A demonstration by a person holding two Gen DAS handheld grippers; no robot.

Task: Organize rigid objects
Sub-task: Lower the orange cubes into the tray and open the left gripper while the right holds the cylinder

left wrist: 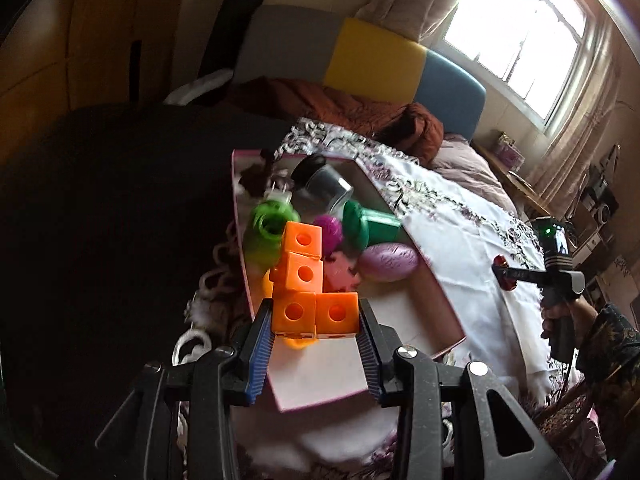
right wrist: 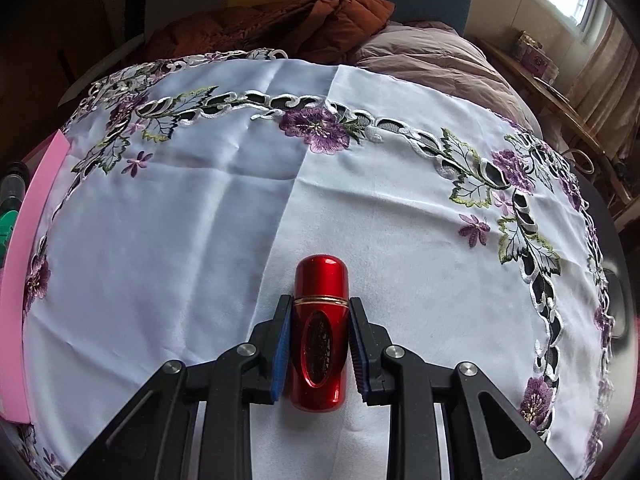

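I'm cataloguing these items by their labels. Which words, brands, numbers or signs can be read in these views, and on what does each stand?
None can be read.
red bottle: dark oval panel with a pattern, no legible text.
orange blocks: plain, holes only.
purple oval thing: faint embossed marks, too blurred.
right hand-held gripper: marks on its body, too small.
pink box: no print visible.

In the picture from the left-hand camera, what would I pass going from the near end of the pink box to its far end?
Orange blocks held in the left gripper → purple egg → green bottle → clear jar with a black lid.
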